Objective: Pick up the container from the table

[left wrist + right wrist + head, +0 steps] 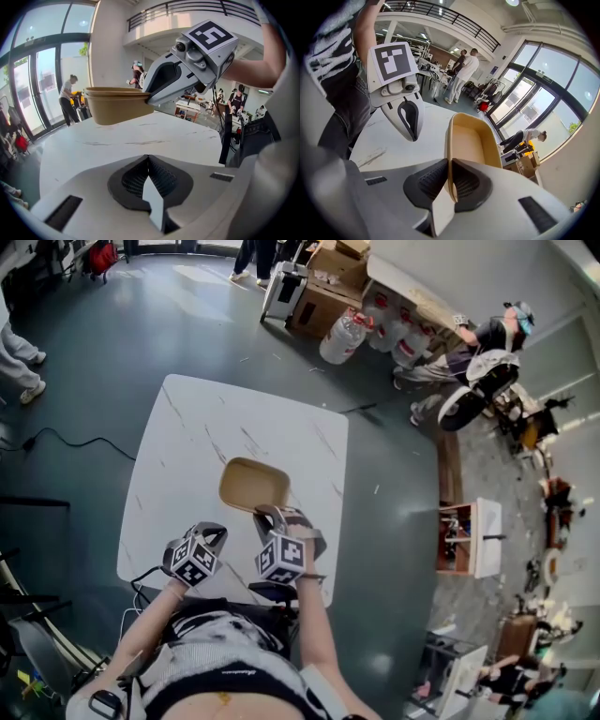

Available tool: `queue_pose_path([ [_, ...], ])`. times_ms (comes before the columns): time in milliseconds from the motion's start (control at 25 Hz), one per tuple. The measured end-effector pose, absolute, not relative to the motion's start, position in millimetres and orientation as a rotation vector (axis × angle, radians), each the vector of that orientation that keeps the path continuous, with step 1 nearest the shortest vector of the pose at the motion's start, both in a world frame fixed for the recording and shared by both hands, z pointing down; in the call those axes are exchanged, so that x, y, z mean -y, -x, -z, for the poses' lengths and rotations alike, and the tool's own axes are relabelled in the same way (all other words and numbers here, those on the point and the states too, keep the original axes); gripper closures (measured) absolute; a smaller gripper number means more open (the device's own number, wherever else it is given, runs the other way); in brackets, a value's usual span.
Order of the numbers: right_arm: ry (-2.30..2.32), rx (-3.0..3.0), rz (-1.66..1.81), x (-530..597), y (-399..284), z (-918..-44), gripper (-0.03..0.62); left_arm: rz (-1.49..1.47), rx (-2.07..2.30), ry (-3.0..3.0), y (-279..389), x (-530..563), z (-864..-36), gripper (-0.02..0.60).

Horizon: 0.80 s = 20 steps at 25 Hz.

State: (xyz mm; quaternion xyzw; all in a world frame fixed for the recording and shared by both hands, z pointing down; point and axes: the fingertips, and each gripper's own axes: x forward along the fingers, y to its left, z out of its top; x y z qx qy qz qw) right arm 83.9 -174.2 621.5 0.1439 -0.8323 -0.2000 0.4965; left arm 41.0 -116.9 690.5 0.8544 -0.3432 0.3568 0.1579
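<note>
Container sits mid-table, near edge toward the person, and from the left gripper view it looks just about clear of the white table, though I can't call that for certain. Right gripper is clamped on 1 thin wall at the near rim, 1 jaw inside and 1 outside. That's the worry: all the weight hangs off a single pinched edge, so the wall could buckle or slide out and the far end droop or drop. Left gripper is just beside it, jaws pressed together on nothing, giving no support.
</note>
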Motion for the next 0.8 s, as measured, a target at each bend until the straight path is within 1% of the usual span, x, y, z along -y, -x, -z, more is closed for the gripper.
queue_pose_path([
  [480, -0.339, 2.043, 0.487, 159, -93, -587, 0.557, -1.053, 0.987, -2.457, -46, 107, -687, 0.581],
  [800, -0.328, 2.051, 0.498, 151, -96, -566, 0.559, -1.013, 0.996, -2.472, -55, 103, -672, 0.581],
])
